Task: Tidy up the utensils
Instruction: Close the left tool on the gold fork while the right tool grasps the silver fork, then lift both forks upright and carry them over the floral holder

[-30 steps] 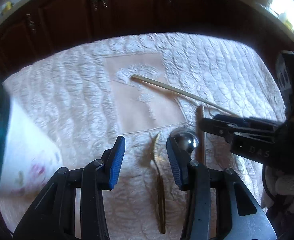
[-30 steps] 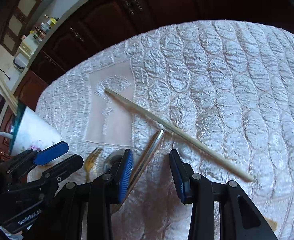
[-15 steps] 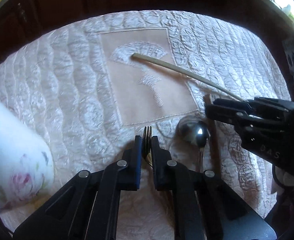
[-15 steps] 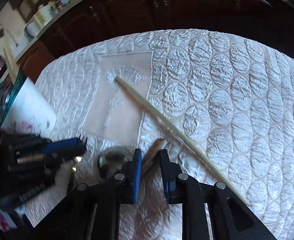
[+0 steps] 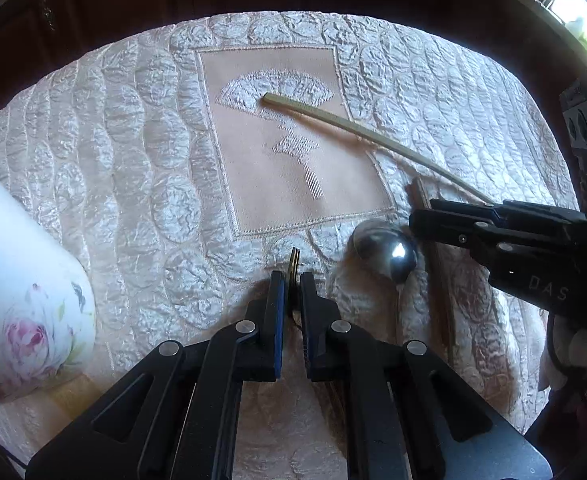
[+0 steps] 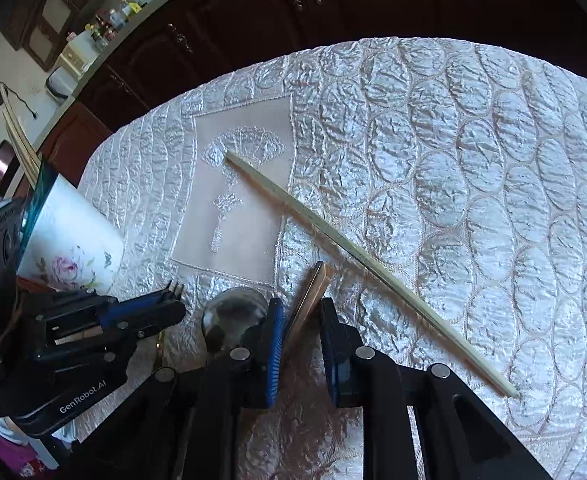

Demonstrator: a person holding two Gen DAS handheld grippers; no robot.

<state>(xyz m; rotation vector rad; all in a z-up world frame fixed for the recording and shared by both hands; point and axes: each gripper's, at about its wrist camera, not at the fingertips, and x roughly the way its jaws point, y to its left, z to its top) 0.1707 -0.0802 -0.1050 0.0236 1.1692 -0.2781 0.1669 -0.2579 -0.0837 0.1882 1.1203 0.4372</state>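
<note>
Both claws: left claw (image 5: pixel 292 280) around fork (image 5: pixel 293 261).

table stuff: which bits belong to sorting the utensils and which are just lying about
Part of the job:
- fork, clamped in the left gripper
- flat brown utensil, clamped in the right gripper
- spoon
- pale chopstick
- floral cup

Just lying about:
- quilted cloth
- dark cabinets

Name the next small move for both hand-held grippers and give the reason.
Probably lift both straight up. The left hand-held gripper is shut on the fork, the right hand-held gripper on the flat handle; both utensils lie on the quilted cloth, and the floral cup waits left.
</note>
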